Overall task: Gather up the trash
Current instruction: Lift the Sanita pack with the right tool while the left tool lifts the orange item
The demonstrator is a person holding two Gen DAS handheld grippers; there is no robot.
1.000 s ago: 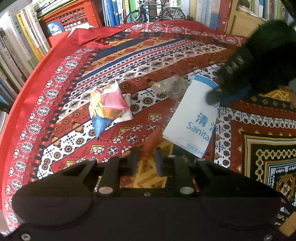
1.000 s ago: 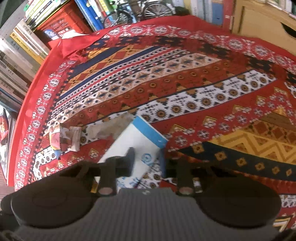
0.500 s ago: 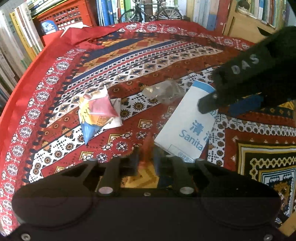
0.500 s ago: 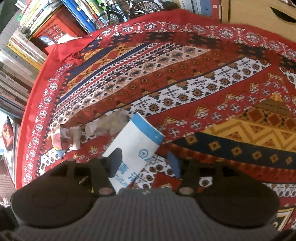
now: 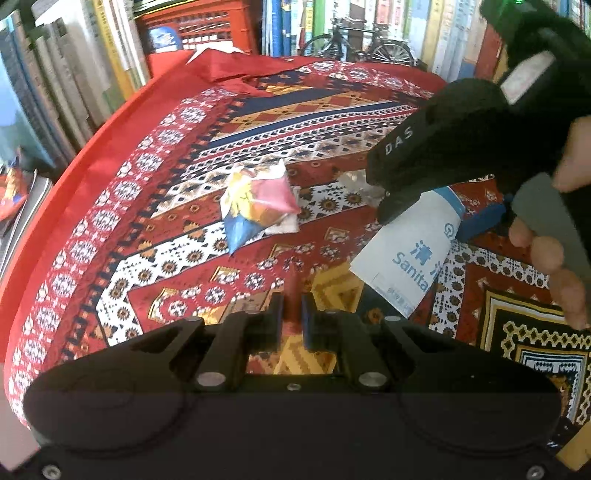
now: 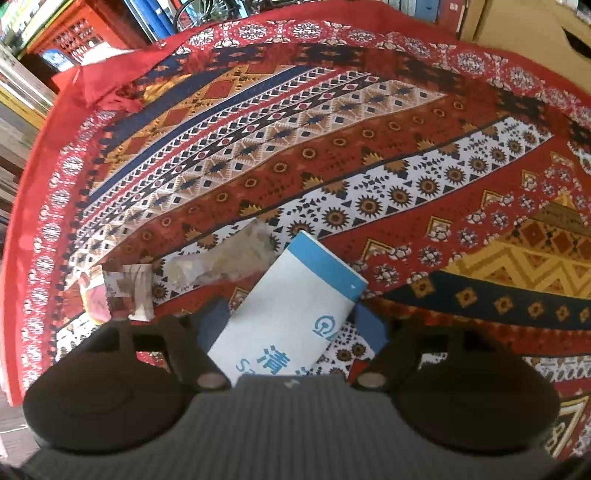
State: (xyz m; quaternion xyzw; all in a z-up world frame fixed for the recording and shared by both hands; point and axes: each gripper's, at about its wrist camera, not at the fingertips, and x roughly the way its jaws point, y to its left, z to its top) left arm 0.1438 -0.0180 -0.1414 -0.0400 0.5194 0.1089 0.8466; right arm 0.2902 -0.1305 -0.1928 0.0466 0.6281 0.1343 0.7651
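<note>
A red patterned cloth (image 6: 369, 155) covers the table, bookshelves behind; the right gripper (image 6: 291, 325) hangs over the white paper bag with a blue band (image 6: 288, 310), its jaws opening, the bag between them but unpinched; the left gripper (image 5: 292, 314) is closed on a thin reddish scrap (image 5: 291, 291). Judging by this, the bag is being taken up; next, squeeze and lift; the crumpled colourful wrapper (image 5: 255, 206) and clear plastic scrap (image 6: 218, 258) wait nearby.

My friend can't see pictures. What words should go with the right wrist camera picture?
A white and blue sanitary bag lies between the opening right tongs, on a red patterned tablecloth. To its left sit a clear crumpled wrapper and a colourful crumpled wrapper. Books and a red crate stand behind.
</note>
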